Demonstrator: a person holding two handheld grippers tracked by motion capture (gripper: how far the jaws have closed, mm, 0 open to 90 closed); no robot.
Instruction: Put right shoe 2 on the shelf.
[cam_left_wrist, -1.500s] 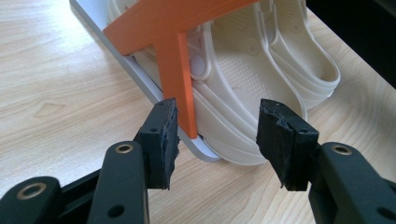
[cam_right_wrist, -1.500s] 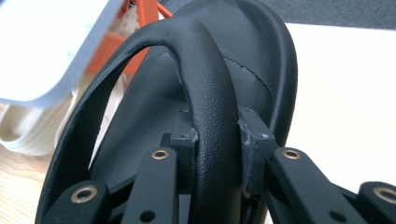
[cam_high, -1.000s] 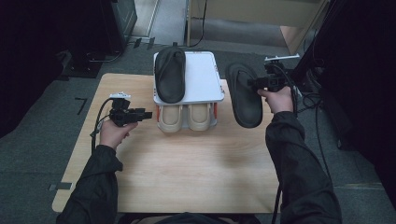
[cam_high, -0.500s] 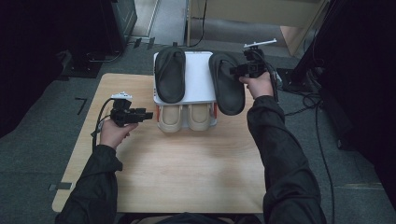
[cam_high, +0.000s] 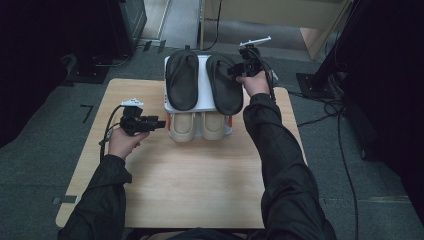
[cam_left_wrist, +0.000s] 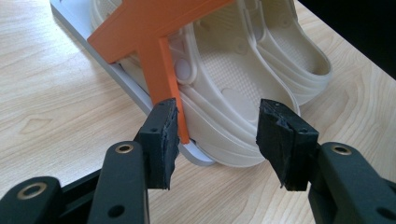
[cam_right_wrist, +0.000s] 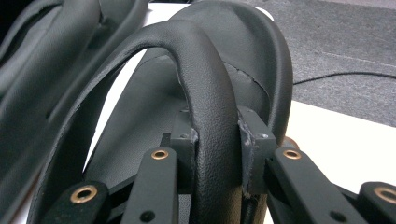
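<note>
Wooden surface (cam_high: 200, 175), grey carpet around. Upper centre: white rack (cam_high: 200, 65) with two black sandals on top, beige clogs (cam_high: 200, 125) below. Right tongs (cam_high: 239, 68) clamped on right sandal (cam_high: 223, 85) strap; left sandal (cam_high: 181, 80) beside it. Left tongs (cam_high: 162, 123) gaping, empty, centre-left beside clogs.

A pale wooden table (cam_high: 200, 185) stands on grey carpet (cam_high: 45, 150), with black cables (cam_high: 327, 103) trailing to its right.

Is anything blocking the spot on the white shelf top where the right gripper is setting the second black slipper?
Nothing visible does. The right gripper holds the slipper by its strap over the bare right half of the white shelf; the other slipper lies on the left half, beside it.
</note>
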